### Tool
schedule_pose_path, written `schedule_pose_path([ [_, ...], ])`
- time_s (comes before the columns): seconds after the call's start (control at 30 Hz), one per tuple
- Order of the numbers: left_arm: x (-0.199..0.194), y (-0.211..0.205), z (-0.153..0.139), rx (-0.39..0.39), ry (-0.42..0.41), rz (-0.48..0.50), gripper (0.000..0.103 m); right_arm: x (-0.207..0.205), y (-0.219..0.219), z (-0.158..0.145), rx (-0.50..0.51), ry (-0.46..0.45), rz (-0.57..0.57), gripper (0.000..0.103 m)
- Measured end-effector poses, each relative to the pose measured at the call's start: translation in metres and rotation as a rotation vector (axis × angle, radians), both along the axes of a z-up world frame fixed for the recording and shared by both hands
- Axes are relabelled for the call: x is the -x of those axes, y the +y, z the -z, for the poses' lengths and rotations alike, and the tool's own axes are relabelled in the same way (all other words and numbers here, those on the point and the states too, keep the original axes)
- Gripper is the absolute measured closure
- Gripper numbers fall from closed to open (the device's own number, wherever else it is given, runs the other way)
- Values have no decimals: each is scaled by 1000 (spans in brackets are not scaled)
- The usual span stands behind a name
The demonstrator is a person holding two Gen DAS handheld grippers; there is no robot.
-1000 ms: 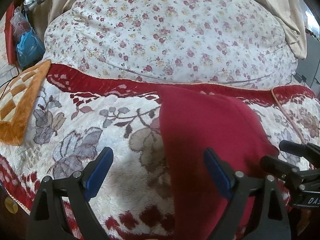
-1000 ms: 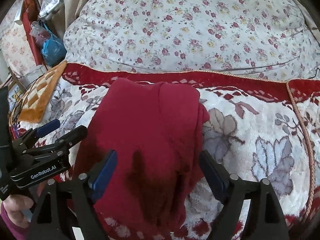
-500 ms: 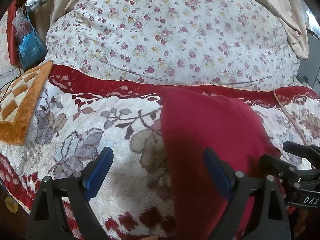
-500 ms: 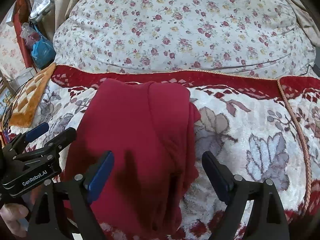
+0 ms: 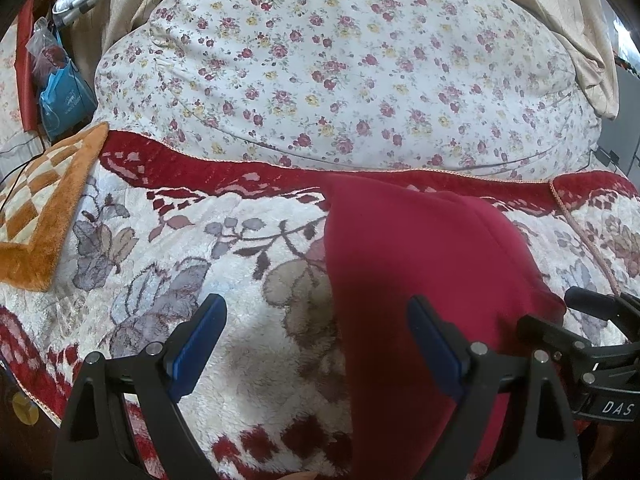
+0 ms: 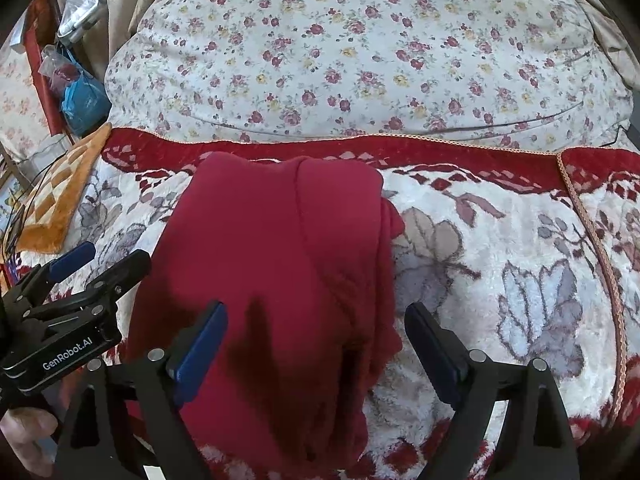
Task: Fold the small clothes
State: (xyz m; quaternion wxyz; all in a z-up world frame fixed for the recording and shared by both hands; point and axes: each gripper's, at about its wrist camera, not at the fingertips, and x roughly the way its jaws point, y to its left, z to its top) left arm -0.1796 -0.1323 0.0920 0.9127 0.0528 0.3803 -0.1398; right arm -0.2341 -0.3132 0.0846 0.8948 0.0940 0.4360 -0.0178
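A dark red garment (image 5: 420,280) lies folded lengthwise on the floral blanket (image 5: 224,240); in the right wrist view the garment (image 6: 280,264) fills the middle. My left gripper (image 5: 316,340) hovers open over its left edge, one pad above the blanket and the other above the cloth. My right gripper (image 6: 316,344) is open too, straddling the garment's right edge, its right pad over bare blanket. Nothing is held by either. Each gripper shows in the other's view: the right gripper (image 5: 592,344) and the left gripper (image 6: 80,280).
A big flowered cushion (image 5: 340,80) rises behind the blanket. An orange checked mat (image 5: 44,208) lies at the left, with a blue bag (image 5: 64,100) and clutter beyond it. Beige curtain (image 5: 568,20) hangs at the back right. A hand (image 6: 24,432) shows bottom left.
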Motion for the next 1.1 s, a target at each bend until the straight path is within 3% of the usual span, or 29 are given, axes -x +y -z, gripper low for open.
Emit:
schedule_pose_path([
  [1.1,-1,0,0,-13,-6,-3,13,-1,2,6,-4,12,-15,9],
])
